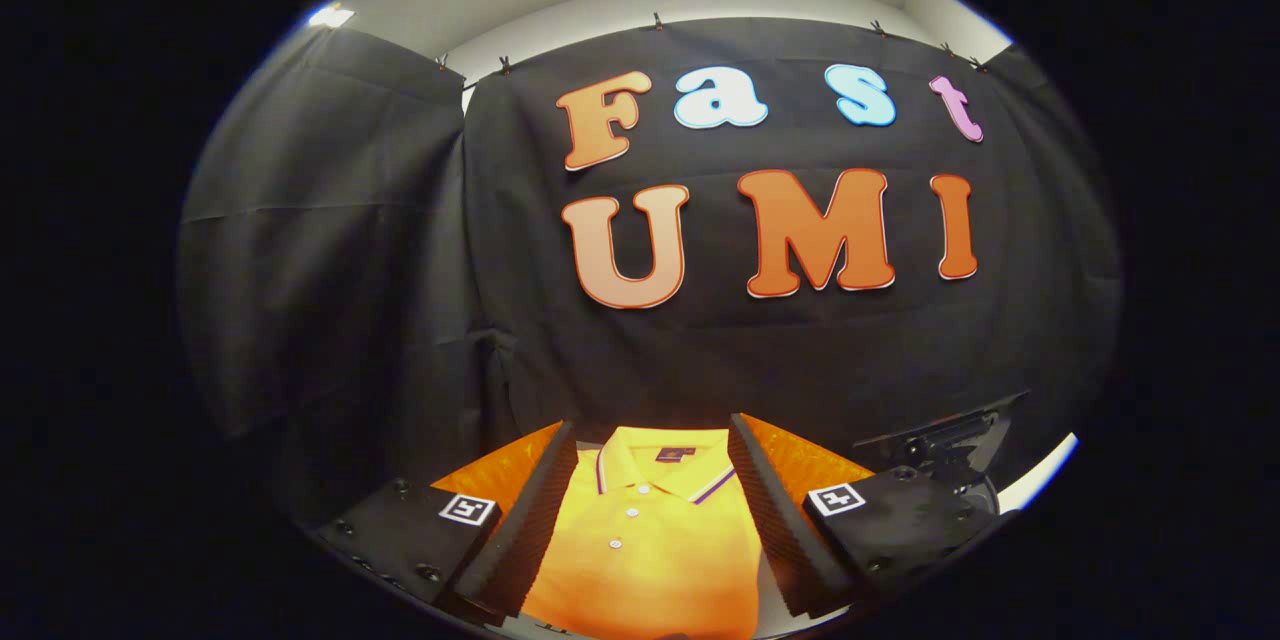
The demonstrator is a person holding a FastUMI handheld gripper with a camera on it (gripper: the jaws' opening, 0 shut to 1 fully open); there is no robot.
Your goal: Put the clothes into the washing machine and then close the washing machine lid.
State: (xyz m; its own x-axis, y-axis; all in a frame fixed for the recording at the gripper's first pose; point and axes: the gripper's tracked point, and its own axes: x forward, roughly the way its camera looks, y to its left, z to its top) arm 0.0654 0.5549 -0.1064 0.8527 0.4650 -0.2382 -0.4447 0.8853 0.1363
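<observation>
Because the shirt lies folded flat with its collar and button placket facing up, the hand-held gripper hovers above it with its fingers spread wide, one to each side of the collar, neither pressing on the cloth. That wide stance looks chosen to take a good bunch of fabric in one pinch (a folded shirt tends to sag open if caught by an edge). Dark hardware shows beyond the right finger, against the black cloth wall; I cannot tell whether it belongs to the washing machine. By my reckoning, nothing has been loaded yet.
</observation>
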